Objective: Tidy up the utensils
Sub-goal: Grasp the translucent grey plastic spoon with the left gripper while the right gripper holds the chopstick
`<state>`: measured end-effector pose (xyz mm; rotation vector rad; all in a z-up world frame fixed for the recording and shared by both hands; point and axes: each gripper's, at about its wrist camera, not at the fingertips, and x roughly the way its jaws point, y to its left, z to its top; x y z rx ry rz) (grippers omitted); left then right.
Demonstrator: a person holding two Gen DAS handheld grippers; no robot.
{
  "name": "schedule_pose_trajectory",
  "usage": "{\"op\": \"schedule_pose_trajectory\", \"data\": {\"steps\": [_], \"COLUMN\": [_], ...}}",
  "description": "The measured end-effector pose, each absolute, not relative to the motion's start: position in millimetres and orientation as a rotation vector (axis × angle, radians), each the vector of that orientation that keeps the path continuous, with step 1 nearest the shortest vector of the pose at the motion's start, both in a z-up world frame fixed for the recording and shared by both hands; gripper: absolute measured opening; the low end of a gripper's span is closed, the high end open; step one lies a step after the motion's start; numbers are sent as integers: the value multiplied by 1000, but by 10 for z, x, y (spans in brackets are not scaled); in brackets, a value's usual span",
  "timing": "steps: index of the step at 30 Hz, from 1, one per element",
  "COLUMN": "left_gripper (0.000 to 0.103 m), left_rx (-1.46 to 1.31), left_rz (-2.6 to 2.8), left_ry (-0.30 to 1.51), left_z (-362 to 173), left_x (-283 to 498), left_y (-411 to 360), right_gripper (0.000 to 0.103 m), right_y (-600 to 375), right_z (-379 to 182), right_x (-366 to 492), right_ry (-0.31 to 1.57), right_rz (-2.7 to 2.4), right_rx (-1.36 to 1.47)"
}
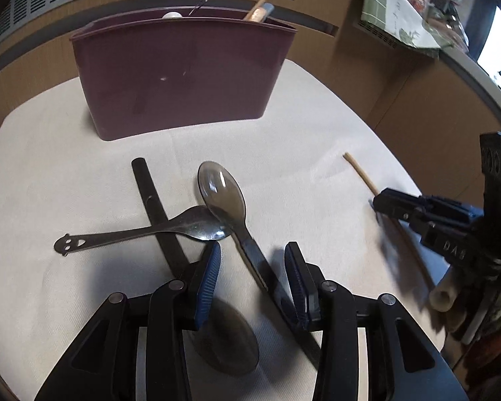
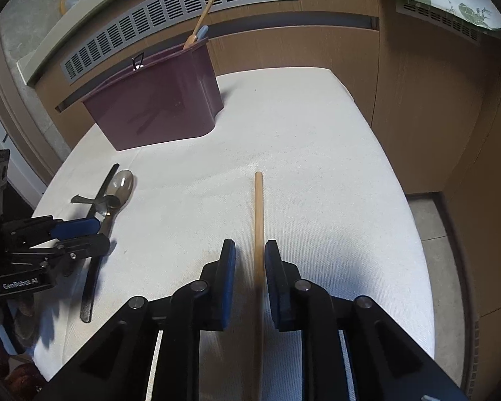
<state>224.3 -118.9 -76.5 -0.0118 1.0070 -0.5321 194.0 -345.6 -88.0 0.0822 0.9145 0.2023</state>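
Observation:
A dark red utensil holder (image 1: 183, 77) stands at the back of the white cloth (image 1: 300, 140) and holds a few utensils; it also shows in the right wrist view (image 2: 157, 107). My left gripper (image 1: 252, 260) is open, its jaws on either side of the dark handle of a translucent grey spoon (image 1: 222, 190). A metal spoon (image 1: 133, 232) and a black stick (image 1: 155, 214) lie crossed beside it. My right gripper (image 2: 249, 260) is open around a wooden stick (image 2: 259, 220) lying on the cloth, not touching it.
Wooden cabinets and a metal vent grille (image 2: 170, 20) stand behind the cloth. A green-and-white towel (image 1: 394, 10) hangs at the upper right. The cloth's right edge drops to a tiled floor (image 2: 431, 220).

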Motion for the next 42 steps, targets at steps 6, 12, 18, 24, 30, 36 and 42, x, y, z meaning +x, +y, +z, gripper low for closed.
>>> {"op": "schedule_pose_trajectory", "data": {"steps": [6, 12, 18, 24, 30, 36, 42], "left_gripper": [42, 46, 47, 48, 49, 49, 32], "left_rx": [-31, 79, 84, 45, 92, 97, 116], "left_rz": [-503, -529, -543, -493, -361, -262, -279], "left_ry": [1006, 988, 992, 1002, 1000, 907, 878], "left_z": [-770, -789, -793, -806, -820, -871, -860], "left_x": [2541, 2642, 2571, 2541, 2558, 2565, 2503], "left_y": [-1426, -1760, -1698, -1687, -1925, -2070, -2032], "right_gripper": [18, 17, 18, 6, 6, 6, 6], "right_y": [-3403, -3468, -3400, -3370, -3488, -3584, -3626], "right_z": [-878, -886, -882, -859, -814, -710, -695], "right_x": [2025, 1947, 2015, 2059, 1894, 1730, 1668], "right_ry": [916, 909, 919, 900, 858, 799, 785], "right_rz": [191, 206, 212, 226, 192, 153, 139], "right_rx": [70, 82, 23, 50, 100, 111, 127]}}
